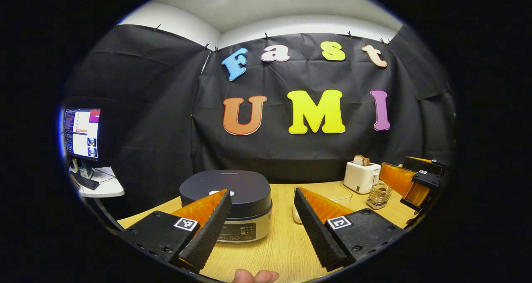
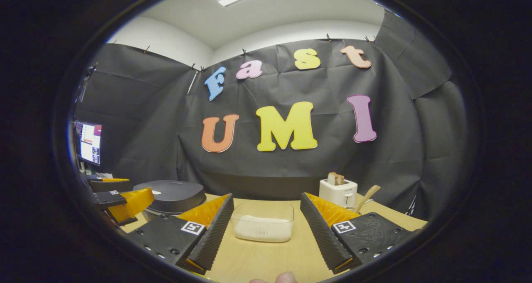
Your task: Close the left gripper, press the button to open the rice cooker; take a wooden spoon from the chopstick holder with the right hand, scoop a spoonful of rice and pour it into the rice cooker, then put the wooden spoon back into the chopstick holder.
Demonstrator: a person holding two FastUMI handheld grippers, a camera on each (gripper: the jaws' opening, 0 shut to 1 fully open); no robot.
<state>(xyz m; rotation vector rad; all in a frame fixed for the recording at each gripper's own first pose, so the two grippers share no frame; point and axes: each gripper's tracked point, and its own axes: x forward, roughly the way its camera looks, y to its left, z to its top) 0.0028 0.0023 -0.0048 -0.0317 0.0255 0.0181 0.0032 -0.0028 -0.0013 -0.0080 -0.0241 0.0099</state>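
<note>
The rice cooker stands on the wooden table with its dark lid down and a small pale button on top. My left gripper hovers open just in front of it, fingers either side. A clear box of white rice sits ahead of my open right gripper, which holds nothing. The wooden spoon sticks up behind the right finger. The chopstick holder stands beside the toaster. The right gripper shows at the far right of the left gripper view.
A white toaster holding bread stands at the back right of the table. A monitor sits on a side desk to the left. The left gripper shows at the left of the right gripper view, near the cooker.
</note>
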